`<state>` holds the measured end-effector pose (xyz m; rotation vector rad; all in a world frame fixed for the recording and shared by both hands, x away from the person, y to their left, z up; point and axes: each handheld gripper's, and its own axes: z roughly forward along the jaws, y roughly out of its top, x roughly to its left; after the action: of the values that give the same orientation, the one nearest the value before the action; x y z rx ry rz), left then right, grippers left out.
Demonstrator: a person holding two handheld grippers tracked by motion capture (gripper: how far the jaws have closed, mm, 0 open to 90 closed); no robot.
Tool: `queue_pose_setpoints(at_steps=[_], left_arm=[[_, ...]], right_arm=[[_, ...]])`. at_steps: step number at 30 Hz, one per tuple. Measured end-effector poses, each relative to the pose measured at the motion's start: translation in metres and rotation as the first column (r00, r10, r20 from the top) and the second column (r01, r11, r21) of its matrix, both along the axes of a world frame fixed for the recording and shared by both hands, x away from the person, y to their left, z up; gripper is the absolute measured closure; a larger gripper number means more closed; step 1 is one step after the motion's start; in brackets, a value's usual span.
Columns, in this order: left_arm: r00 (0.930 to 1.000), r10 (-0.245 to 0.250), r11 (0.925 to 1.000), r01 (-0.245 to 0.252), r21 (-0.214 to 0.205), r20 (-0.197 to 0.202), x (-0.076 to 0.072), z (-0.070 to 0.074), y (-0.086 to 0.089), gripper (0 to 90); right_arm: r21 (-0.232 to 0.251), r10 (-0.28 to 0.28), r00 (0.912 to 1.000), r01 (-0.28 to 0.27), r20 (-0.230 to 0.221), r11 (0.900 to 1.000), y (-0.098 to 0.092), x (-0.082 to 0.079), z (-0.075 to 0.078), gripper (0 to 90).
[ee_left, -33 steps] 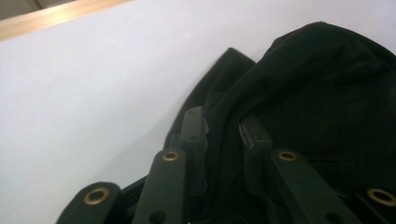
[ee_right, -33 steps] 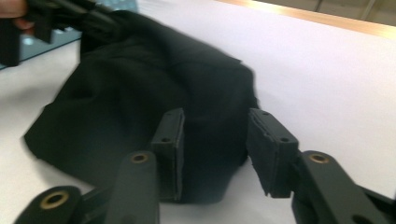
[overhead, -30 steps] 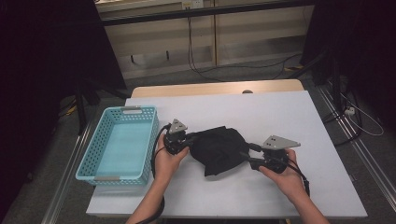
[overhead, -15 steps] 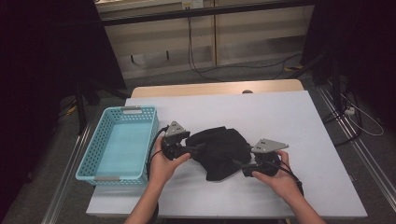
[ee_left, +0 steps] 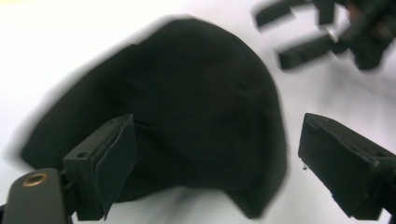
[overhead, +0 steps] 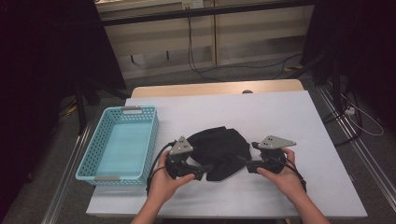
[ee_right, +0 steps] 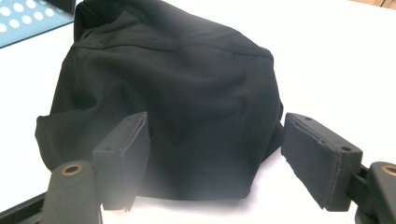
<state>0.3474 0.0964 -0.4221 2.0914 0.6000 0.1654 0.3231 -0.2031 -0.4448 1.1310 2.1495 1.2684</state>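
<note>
On the white surface [overhead: 280, 116], the black cloth [overhead: 222, 149] lay in a folded, rounded heap between your two hands, a little right of the blue basket [overhead: 119, 144] and apart from it. Your left claw [overhead: 198, 176] sat at the heap's near left edge, released: its jaws had just been opening, and in the left gripper view [ee_left: 210, 158] they stood wide with the cloth [ee_left: 177, 107] lying ahead of them, neither pad pressing on it. Your right claw [overhead: 243, 163] was at the heap's right edge, also released, its jaws having just been opening too; in the right gripper view [ee_right: 215, 154] the cloth [ee_right: 177, 93] lay just beyond the spread pads, not gripped. The basket stood at the surface's left edge.
</note>
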Motion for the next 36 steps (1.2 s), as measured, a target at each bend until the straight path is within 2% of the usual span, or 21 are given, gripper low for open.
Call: queue_pose_setpoints(at_steps=[4, 5, 8, 9, 10, 11, 12, 13, 16, 17, 18, 22, 25, 29, 32, 36], left_arm=[[0.9984, -0.048, 0.9978, 0.050, 0.044, -0.028, -0.006, -0.013, -0.015, 13.5], [0.9982, -0.055, 0.9968, 0.056, 0.056, -0.024, -0.006, -0.015, -0.017, 14.2], [0.9971, -0.061, 0.9953, 0.064, 0.072, -0.046, -0.008, -0.022, -0.020, 19.2], [0.9961, -0.071, 0.9936, 0.075, 0.084, -0.052, -0.009, -0.024, -0.021, 27.0], [0.9960, -0.074, 0.9920, 0.079, 0.098, -0.050, -0.009, -0.025, -0.022, 27.0], [0.9958, -0.075, 0.9912, 0.080, 0.106, -0.052, -0.009, -0.026, -0.023, 30.8], [0.9952, -0.078, 0.9902, 0.084, 0.111, -0.059, -0.009, -0.027, -0.023, 41.1], [0.9945, -0.085, 0.9886, 0.092, 0.119, -0.060, -0.009, -0.028, -0.023, 41.1], [0.9931, -0.098, 0.9854, 0.106, 0.134, -0.066, -0.010, -0.027, -0.024, 58.2], [0.9926, -0.099, 0.9841, 0.108, 0.140, -0.069, -0.011, -0.026, -0.025, 68.8], [0.9922, -0.100, 0.9847, 0.110, 0.136, -0.074, -0.011, -0.026, -0.026, 73.8], [0.9887, -0.100, 0.9826, 0.116, 0.145, -0.111, -0.009, -0.020, -0.025, 77.9], [0.9854, -0.082, 0.9908, 0.097, 0.095, -0.149, -0.004, -0.007, -0.017, 78.9], [0.9866, -0.037, 0.9988, 0.042, 0.026, -0.159, 0.004, 0.014, -0.002, 79.4], [0.9868, -0.012, 0.9993, 0.006, -0.036, -0.162, 0.010, 0.028, 0.009, 79.8], [0.9872, 0.032, 0.9957, -0.045, -0.082, -0.156, 0.019, 0.040, 0.021, 80.8]], right_arm=[[-0.002, -0.004, 1.0000, 0.004, 0.002, 1.0000, -0.001, -0.001, 0.000, 23.0], [-0.002, -0.005, 1.0000, 0.005, 0.003, 1.0000, -0.002, -0.001, 0.000, 23.0], [-0.002, -0.010, 0.9999, 0.010, 0.004, 0.9999, -0.003, -0.001, 0.000, 23.0], [-0.004, -0.013, 0.9999, 0.013, 0.003, 0.9999, -0.004, -0.001, 0.000, 23.0], [-0.004, -0.013, 0.9999, 0.013, 0.003, 0.9999, -0.004, -0.001, 0.000, 23.0], [-0.003, -0.014, 0.9999, 0.014, 0.002, 0.9999, -0.004, -0.001, 0.000, 23.0], [-0.004, -0.016, 0.9999, 0.016, 0.003, 0.9999, -0.005, -0.002, 0.000, 23.1], [-0.004, -0.017, 0.9998, 0.017, 0.004, 0.9998, -0.005, -0.002, 0.000, 23.1], [-0.003, -0.023, 0.9997, 0.023, 0.008, 0.9997, -0.006, -0.002, 0.001, 23.1], [-0.003, -0.025, 0.9997, 0.025, 0.008, 0.9997, -0.008, -0.002, 0.001, 23.2], [-0.001, -0.029, 0.9995, 0.029, 0.008, 0.9996, -0.009, -0.002, 0.000, 23.2], [0.005, -0.036, 0.9993, 0.036, 0.006, 0.9993, -0.011, -0.002, 0.001, 23.2], [0.009, -0.036, 0.9993, 0.036, 0.013, 0.9993, -0.012, -0.003, 0.002, 23.2], [0.018, -0.031, 0.9994, 0.031, 0.017, 0.9994, -0.011, -0.004, 0.003, 23.3], [0.008, -0.011, 0.9998, 0.011, 0.019, 0.9999, -0.006, -0.005, 0.004, 23.9], [0.012, 0.027, 0.9995, -0.027, 0.019, 0.9996, 0.003, -0.006, 0.004, 25.8]])
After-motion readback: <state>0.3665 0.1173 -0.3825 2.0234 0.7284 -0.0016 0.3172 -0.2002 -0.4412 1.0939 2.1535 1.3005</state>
